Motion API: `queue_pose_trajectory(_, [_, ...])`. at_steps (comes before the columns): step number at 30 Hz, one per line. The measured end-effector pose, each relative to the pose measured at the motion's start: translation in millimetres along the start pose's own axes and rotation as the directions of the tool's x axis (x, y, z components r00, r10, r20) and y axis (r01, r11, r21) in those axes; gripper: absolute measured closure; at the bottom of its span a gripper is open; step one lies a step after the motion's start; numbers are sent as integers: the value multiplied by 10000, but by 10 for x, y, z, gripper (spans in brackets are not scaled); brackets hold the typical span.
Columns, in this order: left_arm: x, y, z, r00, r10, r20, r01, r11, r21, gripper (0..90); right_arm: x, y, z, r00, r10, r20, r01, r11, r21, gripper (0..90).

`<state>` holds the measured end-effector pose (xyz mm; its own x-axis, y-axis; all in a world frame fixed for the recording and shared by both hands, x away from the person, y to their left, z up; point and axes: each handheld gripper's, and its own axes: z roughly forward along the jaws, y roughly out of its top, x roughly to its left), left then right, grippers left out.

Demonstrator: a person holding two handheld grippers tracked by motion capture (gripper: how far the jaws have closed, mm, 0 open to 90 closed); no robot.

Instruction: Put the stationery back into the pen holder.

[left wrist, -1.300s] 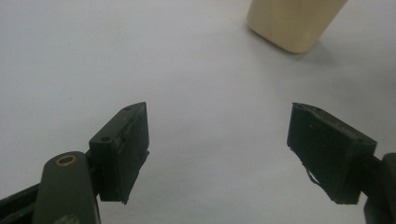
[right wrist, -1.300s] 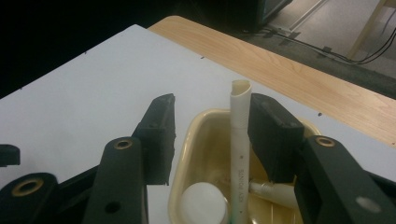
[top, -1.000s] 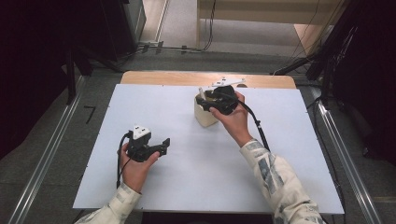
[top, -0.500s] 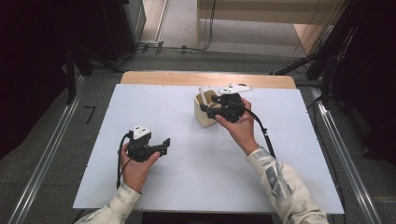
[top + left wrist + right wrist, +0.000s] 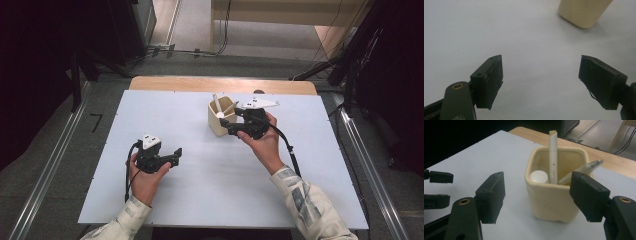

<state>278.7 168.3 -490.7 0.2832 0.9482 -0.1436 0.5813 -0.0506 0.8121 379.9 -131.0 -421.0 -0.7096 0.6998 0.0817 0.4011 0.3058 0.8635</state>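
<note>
Down at the near edge of the table [image 5: 300, 195], two sleeves come in, and each hand holds a black gripper. On the near left, the left gripper [image 5: 176, 154] rests low over the white top. Its jaws are spread wide with nothing between them. It points to the right, toward a cream cup [image 5: 221, 119] that sits well apart from it, farther back and to the right.

A bit farther back, the right gripper [image 5: 224, 128] is much nearer to the cup. In the high view its tips are just beside the cup's near side, maybe touching it, but I cannot be sure from up there. In the right gripper view its jaws are spread wide too, one on each side of the cup, and they are not squeezing it yet.

The cup stands upright, a little back of the middle of the table. Inside it a white stick [image 5: 553, 157] stands almost straight up. A clear pen [image 5: 581, 171] leans over the rim toward the right jaw. A small round white cap [image 5: 538, 177] sits low in the cup.

I think the right hand will grab next, since the cup is straight ahead of its jaws and fits in the gap between them.

Farthest back, a strip of bare wood [image 5: 200, 83] shows along the table's far edge.
</note>
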Motion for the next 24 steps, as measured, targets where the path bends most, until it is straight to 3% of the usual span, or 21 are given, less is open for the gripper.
queue_pose_trajectory(10, [-7,-1,4,10000,28,-11,-28,10000,-10,203,-82,-179,-69,9992,352,204,-355,9993,151,245])
queue_pose_trajectory(24, [-10,-4,14,10000,-11,18,11,10000,0,203,-148,-375,-198,9981,492,364,-504,9982,326,245])
